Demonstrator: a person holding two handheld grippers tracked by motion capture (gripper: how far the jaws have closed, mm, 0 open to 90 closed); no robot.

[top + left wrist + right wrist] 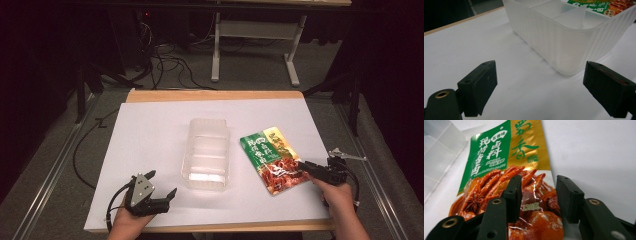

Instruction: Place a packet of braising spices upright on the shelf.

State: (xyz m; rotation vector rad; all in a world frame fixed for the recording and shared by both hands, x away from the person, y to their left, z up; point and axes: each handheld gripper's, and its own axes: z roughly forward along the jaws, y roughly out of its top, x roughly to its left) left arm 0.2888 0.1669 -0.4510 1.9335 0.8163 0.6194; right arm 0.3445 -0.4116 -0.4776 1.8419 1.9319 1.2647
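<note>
A clear plastic divided container (206,152) stands empty in the middle of the white sheet. To its right lies a green, gold and red food packet (272,155), flat on the sheet. My left gripper (162,183) is open wide, low at the front left, and its jaws face the container's near corner (564,47) from a short way off. My right gripper (303,164) is at the packet's lower right edge. In the right gripper view its jaws (539,195) stand partly apart over the packet's red end (499,152), and I see no pinch on it.
The white sheet (150,130) covers a wooden table with its far edge (215,95) bare. Beyond it are a dark floor, cables and a white table frame (255,30). The packet's top (596,6) shows behind the container.
</note>
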